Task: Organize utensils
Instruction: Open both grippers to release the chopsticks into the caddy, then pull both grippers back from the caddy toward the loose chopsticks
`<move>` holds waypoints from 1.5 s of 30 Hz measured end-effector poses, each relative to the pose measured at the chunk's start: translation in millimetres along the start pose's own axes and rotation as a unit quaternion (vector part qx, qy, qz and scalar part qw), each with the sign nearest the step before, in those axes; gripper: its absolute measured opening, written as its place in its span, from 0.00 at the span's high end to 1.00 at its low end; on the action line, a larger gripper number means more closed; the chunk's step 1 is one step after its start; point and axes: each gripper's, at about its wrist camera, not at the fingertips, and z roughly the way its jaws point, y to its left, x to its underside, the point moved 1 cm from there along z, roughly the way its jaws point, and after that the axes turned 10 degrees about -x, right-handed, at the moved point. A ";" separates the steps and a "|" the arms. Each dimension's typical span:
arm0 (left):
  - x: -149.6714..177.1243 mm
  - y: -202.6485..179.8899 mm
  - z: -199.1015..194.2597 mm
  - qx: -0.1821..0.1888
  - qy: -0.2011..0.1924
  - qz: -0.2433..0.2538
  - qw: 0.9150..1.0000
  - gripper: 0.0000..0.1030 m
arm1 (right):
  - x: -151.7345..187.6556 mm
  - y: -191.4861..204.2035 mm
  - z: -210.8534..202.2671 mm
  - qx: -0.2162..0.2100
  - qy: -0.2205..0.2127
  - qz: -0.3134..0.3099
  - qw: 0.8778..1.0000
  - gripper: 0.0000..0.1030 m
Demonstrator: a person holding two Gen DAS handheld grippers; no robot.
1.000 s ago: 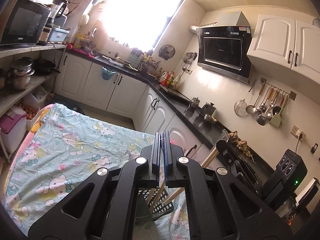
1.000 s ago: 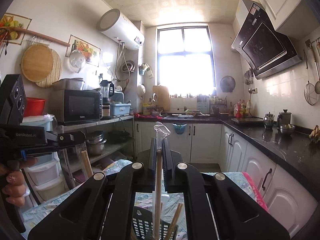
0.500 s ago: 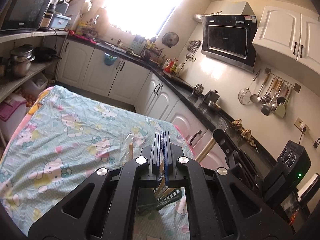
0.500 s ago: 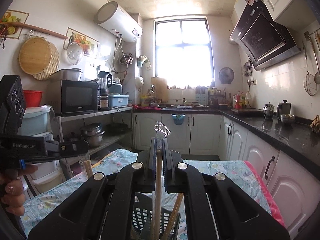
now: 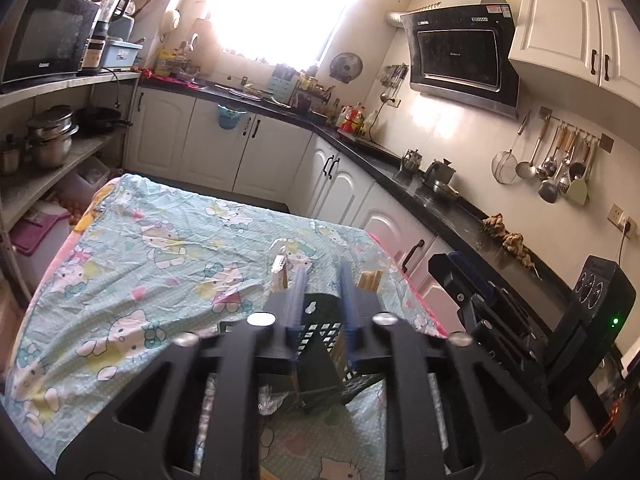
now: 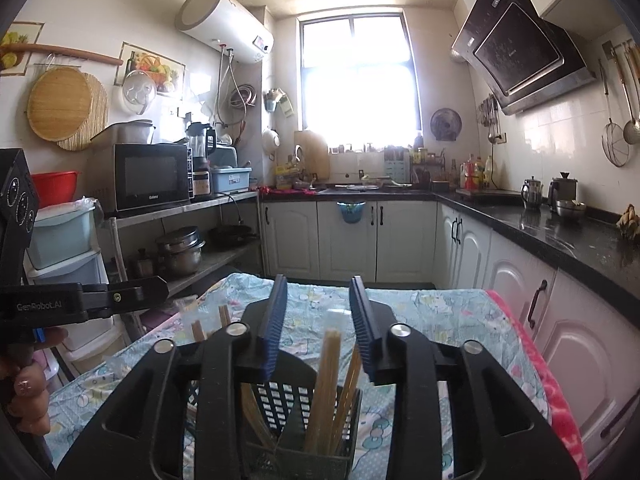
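Holding both tools over the table, I have my right gripper directly above the black slotted utensil holder, which stands on the cartoon-print tablecloth. Its jaws are opening, the blue pads standing apart with nothing pressed between them. Wooden chopsticks stand upright in the holder just below and between those pads, their tips reaching up into the gap without touching either side that I can tell.

My left gripper points down at the same holder from the other side, and its jaws are opening too; the blue pads are blurred, with bare space between them. More wrapped chopsticks poke up just beyond the left finger, and another bundle rises just beyond the right one, both in the holder.

From the right camera my left hand shows at the frame's edge, wrapped around its tool's handle.
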 end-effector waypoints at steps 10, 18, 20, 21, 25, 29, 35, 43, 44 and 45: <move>5.7 2.2 -16.2 -0.002 -0.008 0.001 1.000 0.55 | 7.9 -2.0 -17.5 -0.003 0.015 0.012 1.000 0.56; 12.8 8.6 -31.0 -0.005 -0.009 -0.005 1.000 0.25 | 15.5 -4.2 -34.7 -0.012 0.033 0.025 0.999 0.48; 15.3 9.8 -34.5 -0.006 -0.009 -0.006 1.000 0.16 | 18.6 -3.4 -38.8 -0.014 0.038 0.026 0.999 0.46; 16.5 10.2 -36.4 -0.006 -0.010 -0.007 1.000 0.12 | 20.1 -2.7 -40.9 -0.015 0.041 0.027 0.999 0.45; 22.6 11.6 -44.2 -0.009 -0.008 -0.006 1.000 0.10 | 24.5 -0.5 -46.9 -0.019 0.050 0.027 0.998 0.41; 28.0 13.3 -49.8 -0.015 -0.006 -0.007 1.000 0.10 | 26.9 1.9 -52.8 -0.023 0.056 0.030 0.998 0.38; 41.1 13.7 -59.0 -0.017 0.000 -0.008 1.000 0.10 | 30.7 8.9 -63.1 -0.035 0.060 0.029 0.997 0.35; 58.7 15.7 -68.8 -0.025 0.007 0.001 1.000 0.10 | 35.5 25.0 -74.9 -0.054 0.074 0.008 0.996 0.31; 60.3 16.6 -69.0 -0.026 0.008 0.000 1.000 0.10 | 36.6 26.9 -75.9 -0.057 0.076 0.005 0.996 0.30; 62.5 17.9 -69.0 -0.026 0.011 -0.002 1.000 0.10 | 38.0 28.7 -77.0 -0.059 0.079 0.003 0.995 0.30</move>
